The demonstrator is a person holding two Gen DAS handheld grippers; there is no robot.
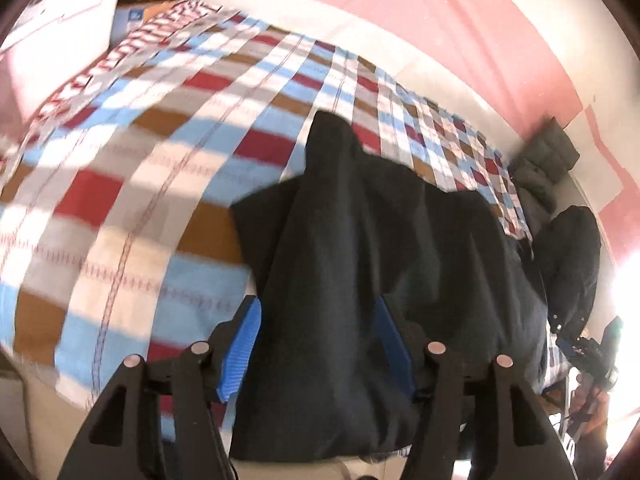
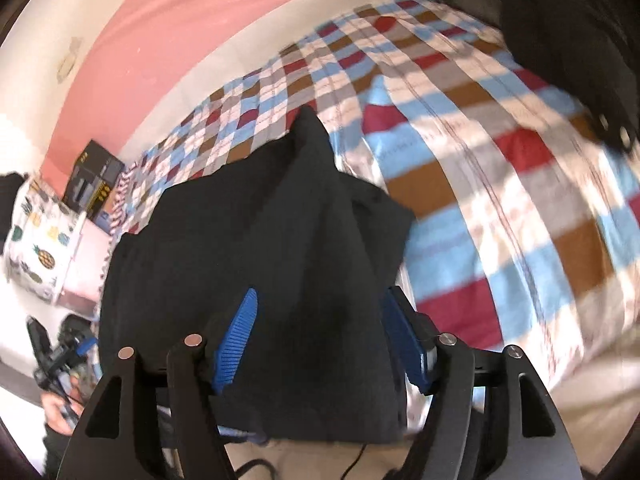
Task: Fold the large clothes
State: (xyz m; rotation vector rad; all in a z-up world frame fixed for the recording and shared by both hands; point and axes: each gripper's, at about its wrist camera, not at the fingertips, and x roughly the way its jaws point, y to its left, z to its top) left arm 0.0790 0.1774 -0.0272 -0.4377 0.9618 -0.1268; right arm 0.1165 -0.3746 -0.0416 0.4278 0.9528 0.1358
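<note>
pink wall (image 1: 420, 8), checked bedspread (image 1: 140, 184), dark garment (image 1: 340, 260) between spread left hand-held gripper (image 1: 316, 344), right hand-held gripper (image 2: 316, 344) spread too

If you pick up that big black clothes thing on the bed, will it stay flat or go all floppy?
Probably floppy: the black garment already lies in soft folds and creases on the checked bedspread. It looks thick, so likely a bit heavy. Pushed, it would probably bunch up rather than slide.

Both grippers are angling steeply downward: the left gripper (image 1: 318, 344) and the right gripper (image 2: 318, 342) are standing with blue-padded jaws spread apart, clamping nothing.
</note>
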